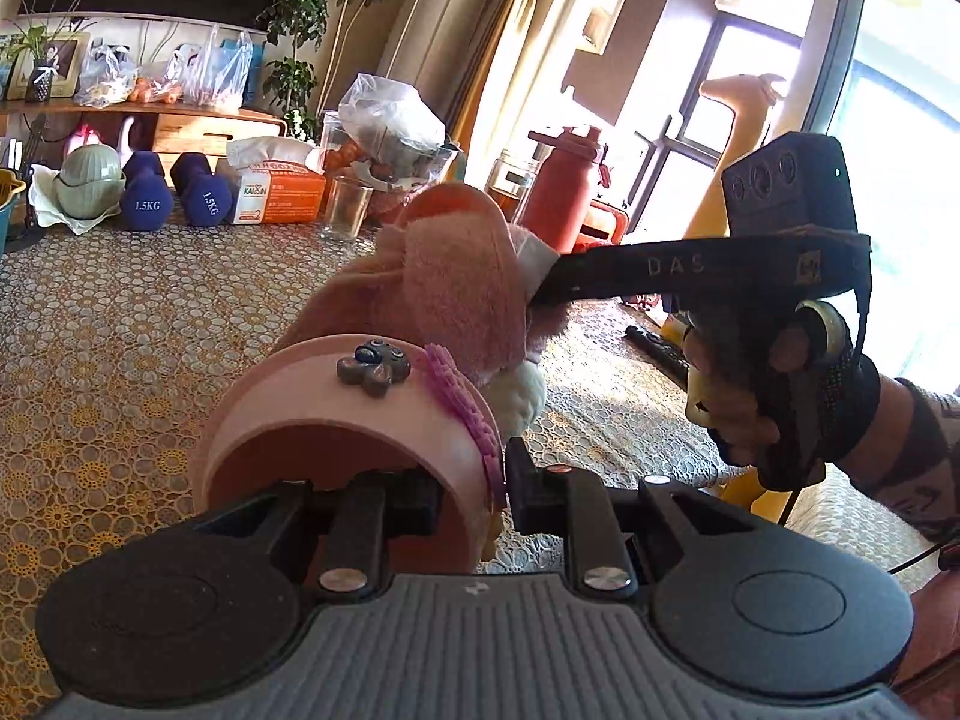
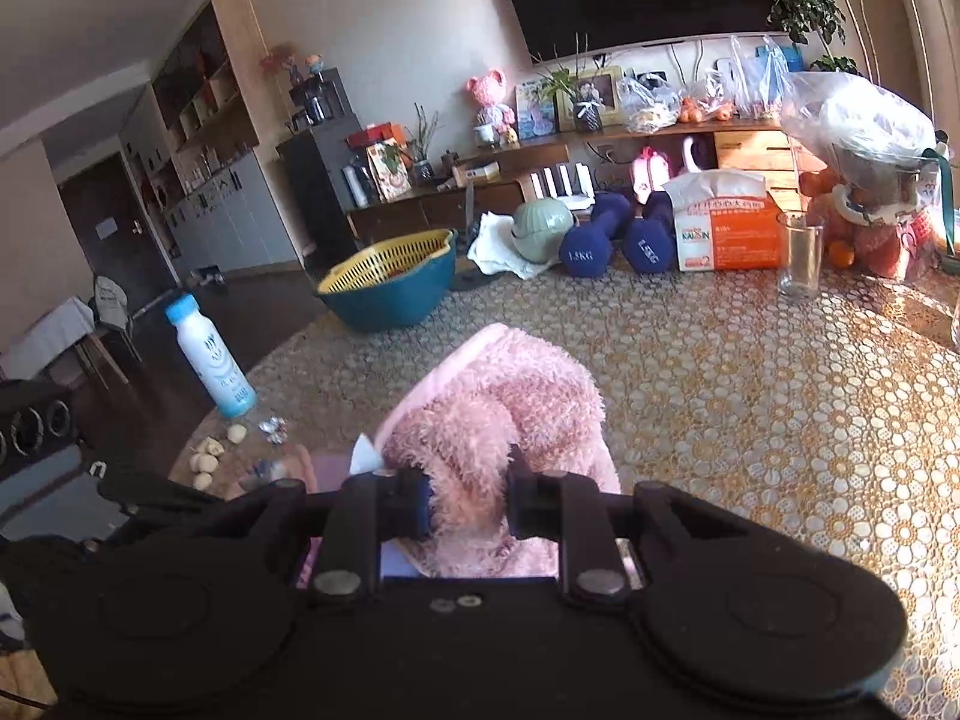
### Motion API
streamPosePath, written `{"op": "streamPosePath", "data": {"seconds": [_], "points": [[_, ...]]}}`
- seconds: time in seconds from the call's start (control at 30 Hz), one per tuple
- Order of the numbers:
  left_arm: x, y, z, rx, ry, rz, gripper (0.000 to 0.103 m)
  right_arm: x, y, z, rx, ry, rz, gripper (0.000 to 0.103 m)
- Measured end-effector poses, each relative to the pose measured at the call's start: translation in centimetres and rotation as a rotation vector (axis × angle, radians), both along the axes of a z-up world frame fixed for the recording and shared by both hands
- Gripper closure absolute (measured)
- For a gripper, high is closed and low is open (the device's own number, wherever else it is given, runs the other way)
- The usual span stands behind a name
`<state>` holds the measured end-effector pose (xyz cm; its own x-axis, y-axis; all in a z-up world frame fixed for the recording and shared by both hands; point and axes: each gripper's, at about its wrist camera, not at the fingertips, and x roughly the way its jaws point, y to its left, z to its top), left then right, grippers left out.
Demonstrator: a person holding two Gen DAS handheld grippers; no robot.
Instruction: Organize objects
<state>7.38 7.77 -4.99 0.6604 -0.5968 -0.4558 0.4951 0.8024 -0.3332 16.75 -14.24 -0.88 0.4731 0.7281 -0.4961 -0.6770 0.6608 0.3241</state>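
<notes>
Left wrist: pink slipper (image 1: 384, 396) points away, gripped.

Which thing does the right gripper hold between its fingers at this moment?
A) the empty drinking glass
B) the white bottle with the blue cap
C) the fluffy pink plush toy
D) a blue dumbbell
C: in the right wrist view the right gripper is shut on the fluffy pink plush toy, with pink fur pressed between both fingers.

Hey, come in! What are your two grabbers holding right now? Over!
Left gripper shut on pink cup rim. Right gripper shut on pink fluffy towel, towel going into the cup. Nothing in the way; glass and dumbbells far back.
</notes>
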Motion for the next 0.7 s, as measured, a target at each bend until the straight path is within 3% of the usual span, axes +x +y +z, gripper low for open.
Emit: {"op": "streamPosePath", "data": {"seconds": [0.13,0.27,0.4,0.6,0.7], "points": [[0.0,-0.8,-0.2,0.010,0.005,-0.025,0.083,0.0,1.3,0.2,-0.003,-0.006,0.032,0.082],[-0.2,-1.0,-0.8,0.022,0.024,-0.034,0.083,0.2,2.4,-1.5,-0.046,0.019,0.035,0.082],[-0.2,-1.0,-0.9,0.021,0.021,-0.026,0.083,1.1,1.8,-3.3,-0.050,0.087,0.010,0.082],[0.0,-0.6,-0.5,0.011,0.005,-0.007,0.083,0.0,0.0,-4.5,-0.117,0.082,0.033,0.082],[0.2,-0.7,-0.5,0.018,-0.003,-0.011,0.084,-0.6,-1.5,-4.2,-0.087,0.105,0.048,0.081]]}}
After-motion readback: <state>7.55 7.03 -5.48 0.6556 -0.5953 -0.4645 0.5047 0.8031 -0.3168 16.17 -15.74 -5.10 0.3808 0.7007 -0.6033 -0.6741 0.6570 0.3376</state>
